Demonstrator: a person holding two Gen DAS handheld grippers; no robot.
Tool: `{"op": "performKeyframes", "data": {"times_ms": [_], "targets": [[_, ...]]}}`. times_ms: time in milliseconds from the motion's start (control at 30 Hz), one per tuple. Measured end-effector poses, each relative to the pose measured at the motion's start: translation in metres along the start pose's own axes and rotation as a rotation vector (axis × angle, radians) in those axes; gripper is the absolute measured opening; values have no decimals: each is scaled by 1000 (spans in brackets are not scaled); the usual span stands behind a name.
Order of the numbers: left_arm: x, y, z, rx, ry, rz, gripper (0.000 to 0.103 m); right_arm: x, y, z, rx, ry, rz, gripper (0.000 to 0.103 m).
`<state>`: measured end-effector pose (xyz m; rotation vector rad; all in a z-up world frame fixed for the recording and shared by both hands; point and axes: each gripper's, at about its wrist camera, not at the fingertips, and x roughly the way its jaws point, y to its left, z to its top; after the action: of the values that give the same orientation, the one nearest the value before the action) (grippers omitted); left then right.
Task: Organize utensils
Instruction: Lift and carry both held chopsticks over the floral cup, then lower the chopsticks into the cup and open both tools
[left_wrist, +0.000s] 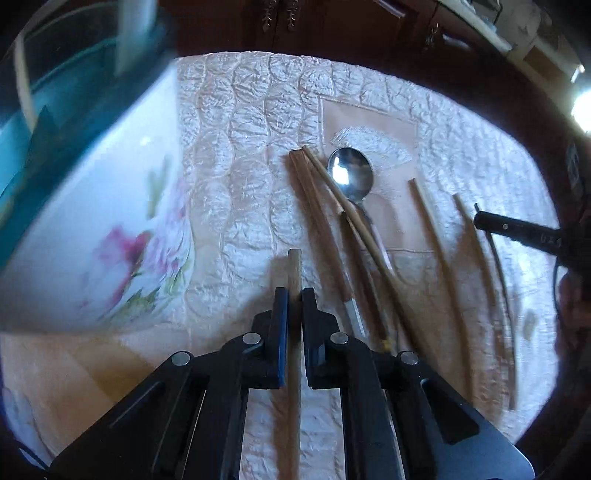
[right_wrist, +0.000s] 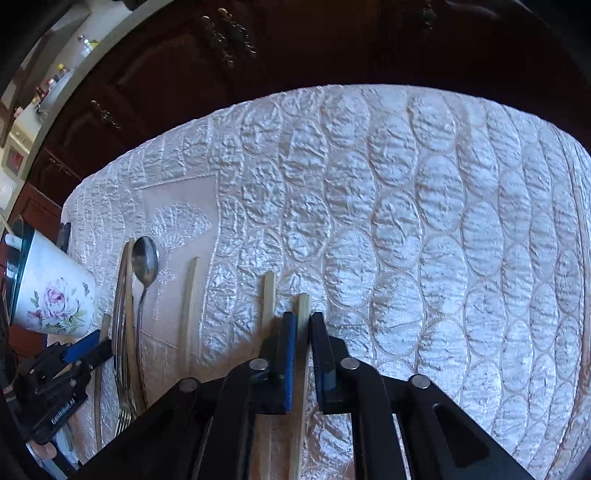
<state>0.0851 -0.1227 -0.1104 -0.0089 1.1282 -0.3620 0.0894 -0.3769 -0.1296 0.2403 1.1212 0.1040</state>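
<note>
Only legible writing: "GenRobot.AI" on the body of the left gripper (right_wrist: 79, 350) as seen from the right wrist view; a few characters on the right gripper's finger in the left view are too blurred to read. Left gripper (left_wrist: 294, 295) is pinched on a wooden chopstick (left_wrist: 294, 266), its tip poking out past the fingers over the quilted cream tablecloth (left_wrist: 240, 147). Right gripper (right_wrist: 303, 321) is also clamped on a pale chopstick (right_wrist: 303, 306), with another chopstick (right_wrist: 269, 295) lying just beside it on the cloth. Rest of the utensils lie in a loose row near the cloth's middle: metal spoon (left_wrist: 350, 173) touching a bundle of brown chopsticks (left_wrist: 321, 206), plus two separate pale sticks toward the right gripper. Right view alone shows fork tines (right_wrist: 123, 419) in that bundle and the whole floral cup (right_wrist: 51, 295) at the cloth's left edge; left view shows the cup (left_wrist: 92, 229) only as a blurred wall with a blue rim, contents unclear.
</note>
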Motion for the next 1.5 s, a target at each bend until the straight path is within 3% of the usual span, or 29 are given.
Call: {"op": "performKeyframes", "data": {"times_ms": [400, 633, 833, 1000, 1167, 1500], "targets": [[-118, 27, -19, -2, -155, -192, 6, -120, 44, -11, -92, -237, 149, 5], [-180, 49, -42, -14, -254, -208, 6, -165, 82, -25, -164, -315, 240, 5], [-234, 64, -42, -17, -351, -212, 6, -182, 117, -15, -212, -351, 302, 5], [-276, 78, -22, -31, -439, -205, 6, -199, 154, 1, -251, -402, 348, 5], [-306, 86, -1, -33, -528, -145, 6, -210, 190, 24, -266, -466, 375, 5], [-310, 114, 42, -88, -635, 0, 6, -200, 258, 71, -285, -566, 385, 5]]}}
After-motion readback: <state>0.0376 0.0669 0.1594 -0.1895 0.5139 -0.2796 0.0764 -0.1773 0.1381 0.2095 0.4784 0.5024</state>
